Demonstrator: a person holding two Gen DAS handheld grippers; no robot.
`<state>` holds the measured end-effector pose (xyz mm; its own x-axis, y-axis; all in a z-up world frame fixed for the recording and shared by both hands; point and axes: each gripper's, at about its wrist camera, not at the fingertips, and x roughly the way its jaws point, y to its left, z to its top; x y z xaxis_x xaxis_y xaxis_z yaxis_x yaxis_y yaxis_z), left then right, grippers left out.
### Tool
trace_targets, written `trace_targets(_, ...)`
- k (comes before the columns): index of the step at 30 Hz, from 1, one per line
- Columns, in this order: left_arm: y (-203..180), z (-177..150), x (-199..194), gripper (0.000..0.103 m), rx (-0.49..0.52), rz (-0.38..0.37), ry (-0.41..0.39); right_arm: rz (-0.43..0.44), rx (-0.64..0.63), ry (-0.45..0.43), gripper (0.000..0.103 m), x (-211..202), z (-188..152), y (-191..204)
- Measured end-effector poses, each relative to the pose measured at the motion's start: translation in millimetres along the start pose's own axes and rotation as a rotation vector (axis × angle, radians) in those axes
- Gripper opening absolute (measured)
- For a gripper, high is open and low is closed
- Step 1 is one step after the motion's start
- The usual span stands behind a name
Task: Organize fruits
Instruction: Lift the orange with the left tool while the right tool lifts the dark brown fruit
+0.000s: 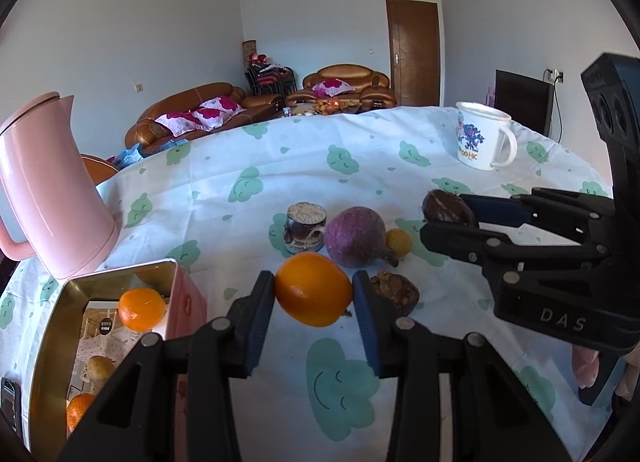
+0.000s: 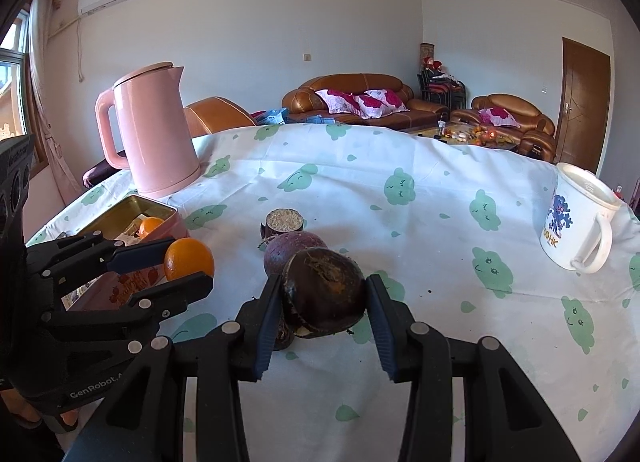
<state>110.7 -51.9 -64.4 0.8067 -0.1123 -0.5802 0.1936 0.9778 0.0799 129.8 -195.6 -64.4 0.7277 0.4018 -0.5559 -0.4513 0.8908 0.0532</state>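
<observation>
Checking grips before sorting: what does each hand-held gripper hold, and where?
Left hand-held gripper: orange, by its sides. Right hand-held gripper: dark fruit, by its sides.

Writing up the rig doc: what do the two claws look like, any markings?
Both claws, left and right, are matte black linkage frames with silver rivet heads and blue finger pads. The right body reads "DAS", the left "GenRobot". No cables or sleeves show.

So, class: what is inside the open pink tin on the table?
Inside the pink tin lie two oranges, a small yellowish fruit and printed paper lining. The left gripper covers its near corner, so anything there stays unseen.
</observation>
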Motion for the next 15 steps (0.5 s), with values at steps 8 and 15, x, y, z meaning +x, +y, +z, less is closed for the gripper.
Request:
trace_targets(8,1.2,-0.7,-7.2,0.041,-0.003,0.01,-0.036,-0.008,-0.019,-0.044,0.044,-6.9,-0.2,3.8)
trace_targets(15,4.7,-1.6,-14.2,0.041,-0.02,0.017,-0.071,-0.007,-0.023,-0.074,0.044,-13.8,-1.0,3.7)
